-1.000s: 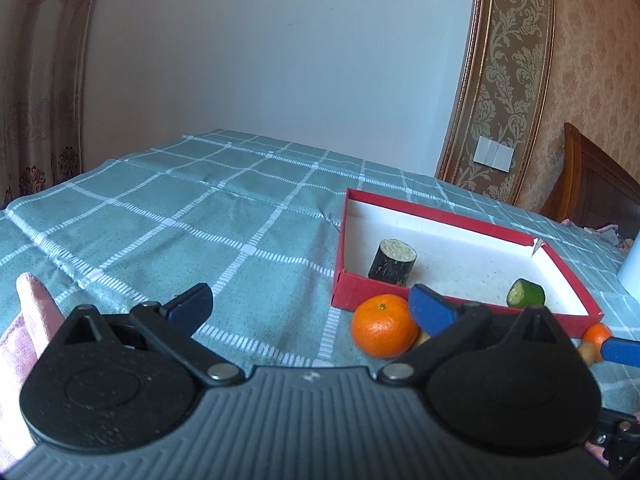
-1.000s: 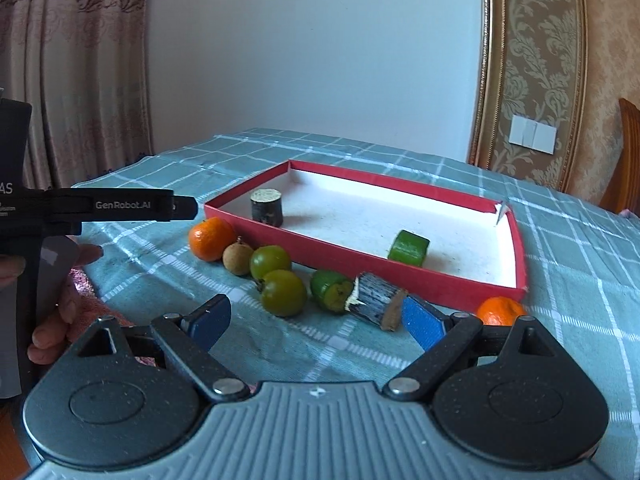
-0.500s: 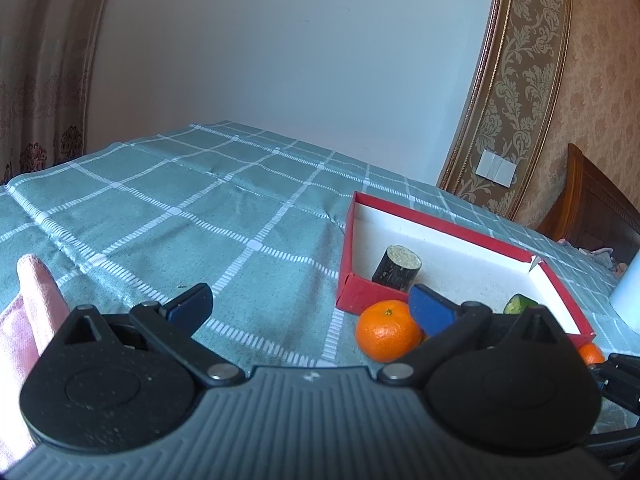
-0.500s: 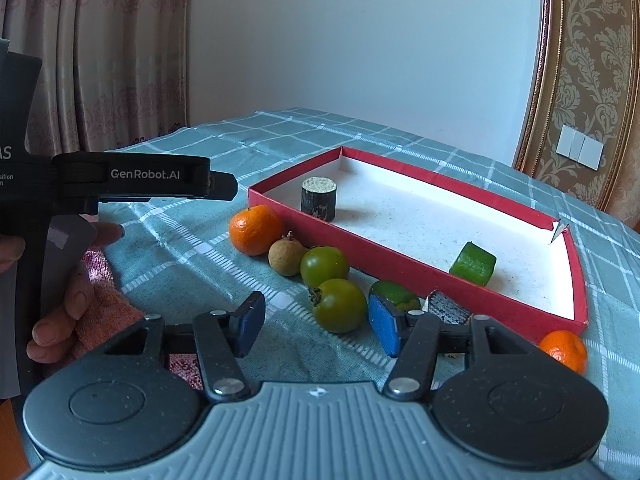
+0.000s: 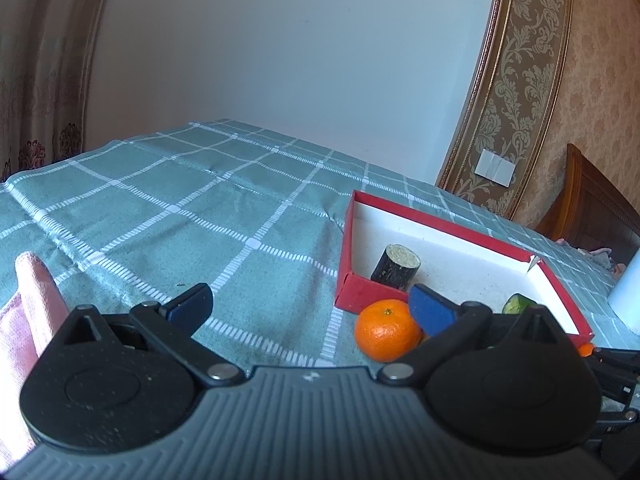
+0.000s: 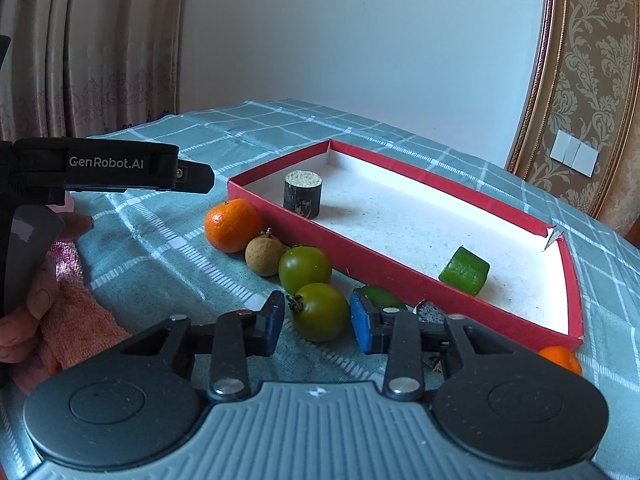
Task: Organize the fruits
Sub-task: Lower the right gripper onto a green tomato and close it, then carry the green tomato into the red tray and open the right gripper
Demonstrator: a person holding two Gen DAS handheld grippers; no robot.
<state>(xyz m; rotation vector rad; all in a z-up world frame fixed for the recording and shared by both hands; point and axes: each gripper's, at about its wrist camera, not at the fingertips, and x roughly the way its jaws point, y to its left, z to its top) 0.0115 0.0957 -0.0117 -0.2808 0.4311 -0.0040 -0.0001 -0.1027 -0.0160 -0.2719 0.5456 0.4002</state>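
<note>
A red tray (image 6: 400, 280) with a white floor holds a dark sugarcane piece (image 6: 303, 194) and a green chunk (image 6: 465, 271). In front of it lie an orange (image 6: 232, 224), a brown longan (image 6: 264, 257), two green tomatoes (image 6: 305, 268) (image 6: 321, 311), a green piece (image 6: 380, 298), a dark piece (image 6: 430, 312) and a second orange (image 6: 562, 360). My right gripper (image 6: 318, 324) is partly closed around the nearer green tomato, pads close beside it. My left gripper (image 5: 308, 308) is open and empty, left of the orange (image 5: 386, 330) and tray (image 5: 348, 248).
The table (image 5: 200, 208) has a teal checked cloth. A pink towel (image 5: 28, 312) lies at the near left edge, also in the right wrist view (image 6: 76, 320). A white object (image 5: 628, 292) stands at the far right. A wooden headboard (image 5: 592, 208) is behind.
My right gripper moved forward and left from the dark piece to the nearer green tomato, and its jaws narrowed around it. My left gripper tilted slightly and stayed open.
</note>
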